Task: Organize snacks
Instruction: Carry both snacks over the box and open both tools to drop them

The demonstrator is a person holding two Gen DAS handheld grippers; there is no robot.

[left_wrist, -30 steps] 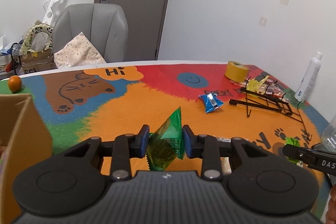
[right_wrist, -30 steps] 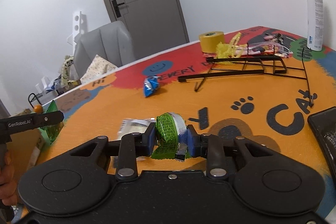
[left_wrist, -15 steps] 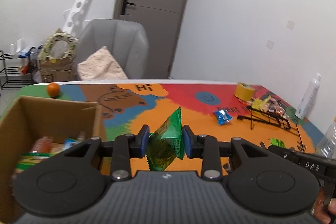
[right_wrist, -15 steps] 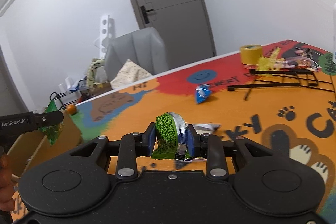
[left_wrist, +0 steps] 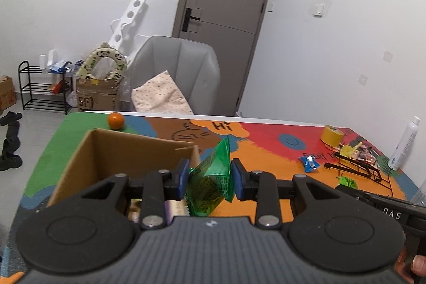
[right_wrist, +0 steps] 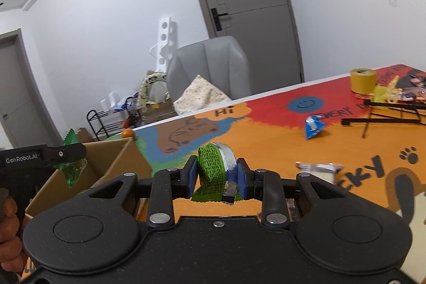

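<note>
My left gripper (left_wrist: 210, 178) is shut on a dark green snack packet (left_wrist: 213, 182) and holds it over the right rim of an open cardboard box (left_wrist: 133, 148) that has snacks inside. In the right wrist view the packet (right_wrist: 73, 168) hangs above the box (right_wrist: 119, 164). My right gripper (right_wrist: 217, 177) is shut on a light green and silver snack packet (right_wrist: 215, 172), held above the orange table to the right of the box. A blue snack packet (right_wrist: 314, 127) and a white packet (right_wrist: 319, 168) lie on the table.
A black wire rack (right_wrist: 383, 113) with yellow and other snacks, a yellow tape roll (right_wrist: 362, 80) and a white bottle (left_wrist: 404, 143) stand at the table's far right. An orange (left_wrist: 116, 120) sits behind the box. A grey chair (left_wrist: 175, 71) stands beyond the table.
Both grippers have moved left and up with their packets. The left one now hangs over the cardboard box, which has come into full view.
</note>
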